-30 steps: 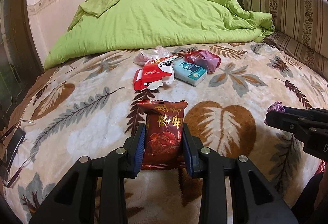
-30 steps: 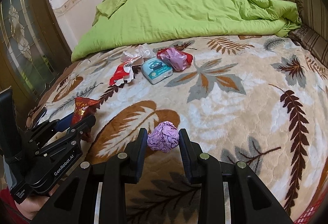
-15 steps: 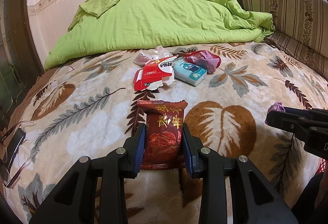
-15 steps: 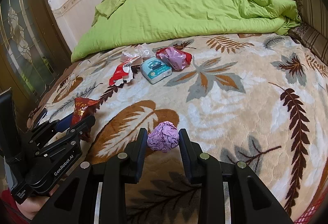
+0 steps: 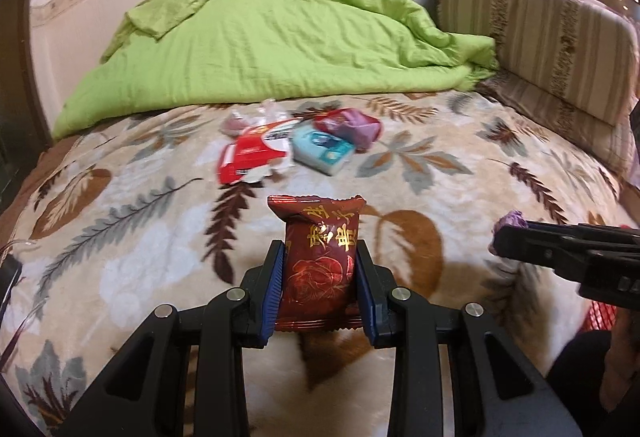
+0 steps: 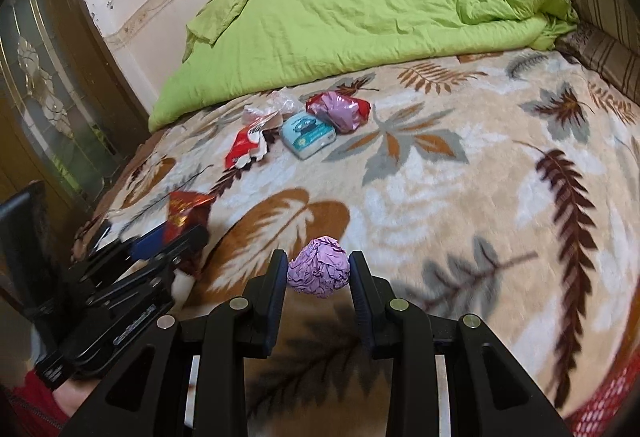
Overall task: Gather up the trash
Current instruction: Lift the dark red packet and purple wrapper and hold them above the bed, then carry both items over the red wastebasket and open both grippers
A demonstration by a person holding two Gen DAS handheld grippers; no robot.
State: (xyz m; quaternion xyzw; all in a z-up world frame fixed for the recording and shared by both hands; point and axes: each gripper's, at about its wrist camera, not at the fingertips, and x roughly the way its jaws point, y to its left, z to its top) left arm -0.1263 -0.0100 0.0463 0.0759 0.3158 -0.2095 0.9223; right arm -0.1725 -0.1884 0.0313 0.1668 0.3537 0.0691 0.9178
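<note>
Ahead of my jaws, a little heap of litter lies on the plush leaf-patterned blanket (image 5: 120, 237): a torn red-and-white wrapper (image 5: 254, 157), a pale blue tissue pack (image 5: 322, 151) and a crumpled red-and-purple bag (image 5: 350, 125) (all glossy plastic), with a rumpled green quilt (image 5: 272, 49) beyond. Nothing blocks the way there. My left gripper (image 5: 319, 287) pinches a shiny dark-red snack packet (image 5: 319, 261) between its pads. My right gripper (image 6: 318, 277) clamps a crinkled purple paper ball (image 6: 318, 269).

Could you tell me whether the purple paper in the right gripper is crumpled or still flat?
Crumpled. The purple paper is a wrinkled ball, creased all over, clamped in the right gripper with a jaw against each side.
</note>
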